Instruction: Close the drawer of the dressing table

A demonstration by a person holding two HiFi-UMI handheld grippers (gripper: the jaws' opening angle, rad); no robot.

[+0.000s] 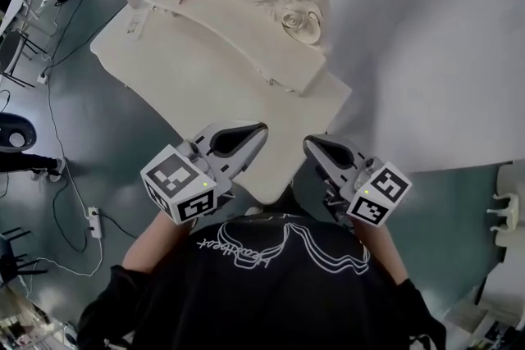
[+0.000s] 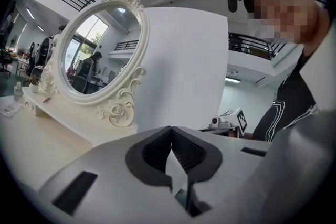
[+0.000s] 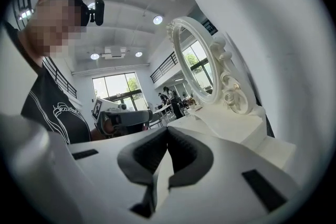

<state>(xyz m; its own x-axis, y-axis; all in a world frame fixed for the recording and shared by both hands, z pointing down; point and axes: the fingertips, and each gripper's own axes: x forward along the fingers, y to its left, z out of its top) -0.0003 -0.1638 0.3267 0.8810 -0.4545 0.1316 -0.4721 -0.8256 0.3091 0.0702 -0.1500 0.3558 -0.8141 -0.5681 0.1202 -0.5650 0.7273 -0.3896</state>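
Two tongs are held near the person's chest, pointing about level. The left tongs (image 1: 261, 129) and the right tongs (image 1: 310, 142) both have their jaws pressed together on nothing. Just beyond them the dressing table (image 1: 205, 70) shows only its counter. The drawer must be under the near edge, hidden from above, and nothing juts out. It probably slides lightly and is stiff, so a flat push on its front is enough. Farthest stands the mirror (image 1: 305, 12).

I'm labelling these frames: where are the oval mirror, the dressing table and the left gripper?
oval mirror (image 2: 100, 50), left gripper view, on the glass.
dressing table (image 1: 205, 86), head view, on its bare top.
left gripper (image 1: 261, 129), head view, at its closed fingertips.
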